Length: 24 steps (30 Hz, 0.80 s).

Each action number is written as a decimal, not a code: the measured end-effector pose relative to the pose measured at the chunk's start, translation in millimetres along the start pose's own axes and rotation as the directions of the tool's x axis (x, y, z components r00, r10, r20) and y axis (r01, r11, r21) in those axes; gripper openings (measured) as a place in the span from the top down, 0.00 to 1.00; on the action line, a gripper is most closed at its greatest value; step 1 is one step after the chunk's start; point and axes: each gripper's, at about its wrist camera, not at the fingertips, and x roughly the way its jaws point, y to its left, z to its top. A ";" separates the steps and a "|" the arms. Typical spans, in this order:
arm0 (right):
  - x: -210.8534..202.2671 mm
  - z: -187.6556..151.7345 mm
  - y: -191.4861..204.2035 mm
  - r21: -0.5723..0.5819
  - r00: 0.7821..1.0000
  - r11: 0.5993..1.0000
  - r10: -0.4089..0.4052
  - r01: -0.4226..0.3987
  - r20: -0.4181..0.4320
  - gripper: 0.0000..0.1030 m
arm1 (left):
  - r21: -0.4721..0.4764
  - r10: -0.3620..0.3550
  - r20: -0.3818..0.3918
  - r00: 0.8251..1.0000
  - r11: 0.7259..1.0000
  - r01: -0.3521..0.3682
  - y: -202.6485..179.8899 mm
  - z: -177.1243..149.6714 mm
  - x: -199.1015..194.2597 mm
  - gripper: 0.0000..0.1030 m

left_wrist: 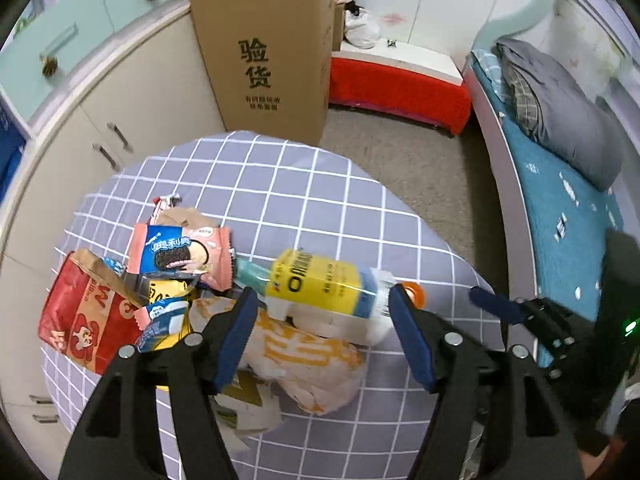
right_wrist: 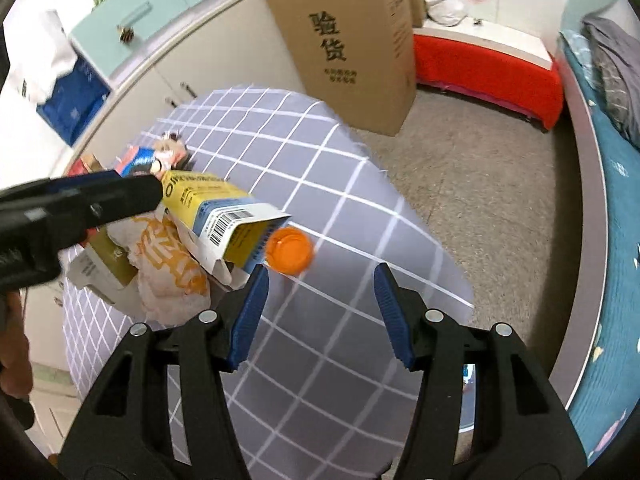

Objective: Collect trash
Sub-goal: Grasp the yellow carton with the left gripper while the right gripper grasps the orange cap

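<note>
Speckled floor [right_wrist: 480, 168], cream cabinets [left_wrist: 132, 96], teal-sheeted bed [left_wrist: 560, 216].

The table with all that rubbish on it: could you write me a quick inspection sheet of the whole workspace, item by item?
Surface: table under a grey checked cloth, right part bare.
Job's things: yellow-labelled bottle with orange cap lying on the heap; pink cookie wrapper; red paper bag; white-and-orange wrapper; flattened carton pieces.
Clutter: nothing seen beyond the trash.
Grippers: left gripper above the heap, fingers open on either side of the bottle, not pressing it; right gripper open and empty over bare cloth.
Cables: nothing seen.
Surroundings: tall cardboard box, cream cabinets, red bench, bed with blue cover.
</note>
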 end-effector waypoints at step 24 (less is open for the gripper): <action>10.2 -1.3 -29.1 0.120 0.998 0.991 0.055 -0.057 0.016 0.88 | 0.376 0.130 -0.057 0.990 0.921 -0.099 -55.6 -9.2 48.2 0.23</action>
